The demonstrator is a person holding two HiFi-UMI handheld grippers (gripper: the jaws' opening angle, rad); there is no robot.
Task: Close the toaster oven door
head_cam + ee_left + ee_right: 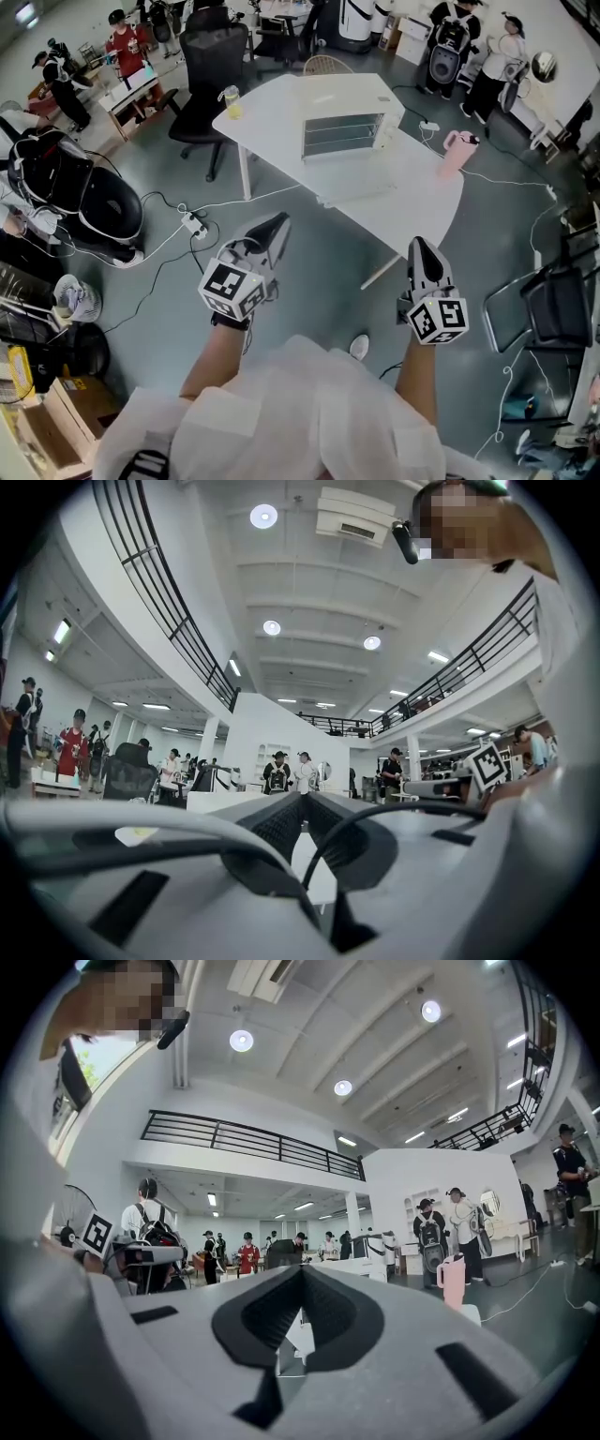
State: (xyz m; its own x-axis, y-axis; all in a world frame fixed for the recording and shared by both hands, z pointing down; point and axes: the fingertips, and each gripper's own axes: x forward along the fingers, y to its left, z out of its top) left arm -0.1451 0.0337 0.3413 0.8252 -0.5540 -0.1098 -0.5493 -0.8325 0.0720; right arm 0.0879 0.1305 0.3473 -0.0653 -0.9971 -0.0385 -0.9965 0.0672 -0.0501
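Observation:
The white toaster oven [349,129] stands on the white table [281,103] well ahead of me. Its front faces me with the rack bars showing, and the door seems to lie folded down in front of it. In the head view my left gripper [274,228] and right gripper [418,246] hang over the grey floor, short of the table and far from the oven. Both are shut with nothing between the jaws. The right gripper view shows its jaws [302,1275] meeting, with the oven [373,1244] small in the distance. In the left gripper view the jaws [302,800] also meet.
A pink tumbler [457,150] stands at the table's right end and a yellow cup [232,101] at its left corner. A black office chair [212,66] is behind the table. A power strip [194,225] and cables lie on the floor. A folding chair [553,305] is at the right. Several people stand around the room.

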